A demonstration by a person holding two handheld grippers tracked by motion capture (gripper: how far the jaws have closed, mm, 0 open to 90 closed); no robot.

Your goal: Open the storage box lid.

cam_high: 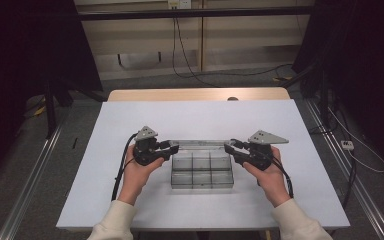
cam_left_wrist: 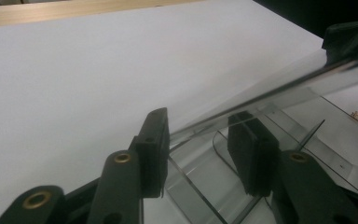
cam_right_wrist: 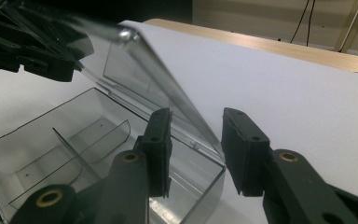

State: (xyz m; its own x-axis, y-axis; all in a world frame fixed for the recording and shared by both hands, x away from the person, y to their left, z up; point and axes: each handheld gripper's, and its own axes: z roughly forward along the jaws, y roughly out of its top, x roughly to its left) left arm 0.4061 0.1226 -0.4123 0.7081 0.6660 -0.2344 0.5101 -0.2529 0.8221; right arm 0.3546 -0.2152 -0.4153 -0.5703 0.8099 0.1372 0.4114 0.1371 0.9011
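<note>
Lid (cam_high: 200, 143) between both open grippers

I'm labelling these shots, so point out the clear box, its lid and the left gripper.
box (cam_high: 201, 172), high view, on its divided compartments.
lid (cam_right_wrist: 168, 88), right gripper view, on the raised clear panel.
left gripper (cam_left_wrist: 198, 154), left gripper view, midway between its fingers, either side of the lid's edge.

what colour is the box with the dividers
Clear, see-through plastic, no colour: the box shows its dividers and the white table through its walls. Best in the right gripper view.
</note>
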